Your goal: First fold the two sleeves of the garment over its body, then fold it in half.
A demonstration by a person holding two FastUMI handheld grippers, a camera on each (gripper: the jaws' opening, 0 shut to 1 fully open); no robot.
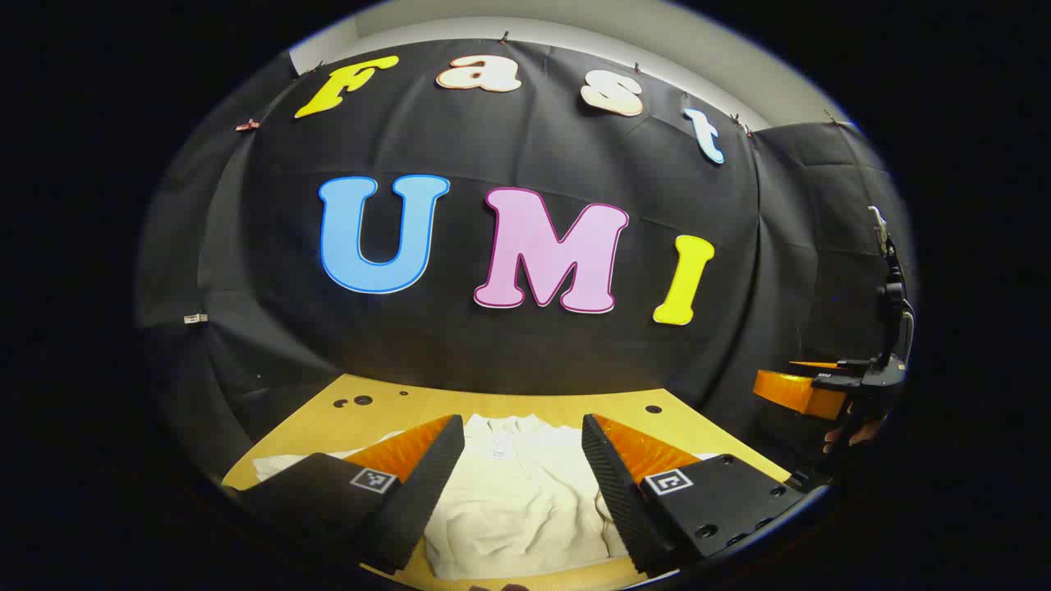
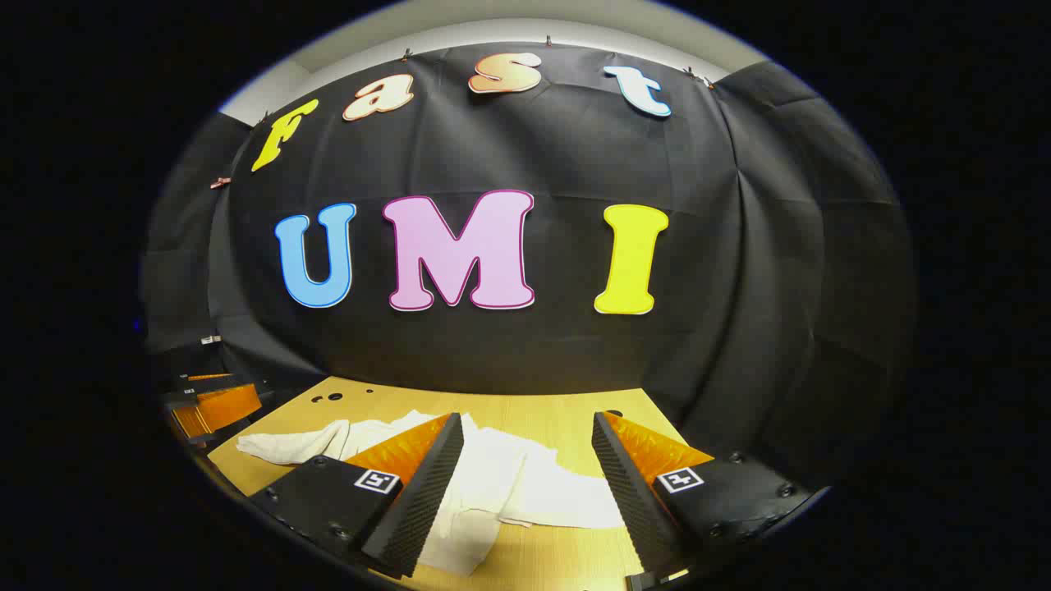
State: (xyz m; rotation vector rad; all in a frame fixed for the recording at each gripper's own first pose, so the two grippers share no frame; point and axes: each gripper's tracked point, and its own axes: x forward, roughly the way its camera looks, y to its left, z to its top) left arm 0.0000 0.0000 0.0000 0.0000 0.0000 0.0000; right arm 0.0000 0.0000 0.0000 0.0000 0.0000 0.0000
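Observation:
A white garment [image 1: 509,501] lies spread on the wooden table [image 1: 542,405], collar toward the back wall. My left gripper [image 1: 523,480] hovers open above its body, fingers wide apart with nothing between them. In the right gripper view the garment [image 2: 493,484] stretches to the left, one sleeve [image 2: 287,443] reaching toward the table's left side and another sleeve [image 2: 566,505] lying out to the right. My right gripper [image 2: 527,484] is open over that right sleeve and holds nothing. The right gripper [image 1: 809,390], with a hand on it, also appears far right in the left gripper view.
The table [image 2: 534,410] ends at the black cloth wall just behind the garment. Small dark holes [image 1: 353,401] dot the tabletop near the back. In the right gripper view the left gripper [image 2: 209,406] sits at the far left edge.

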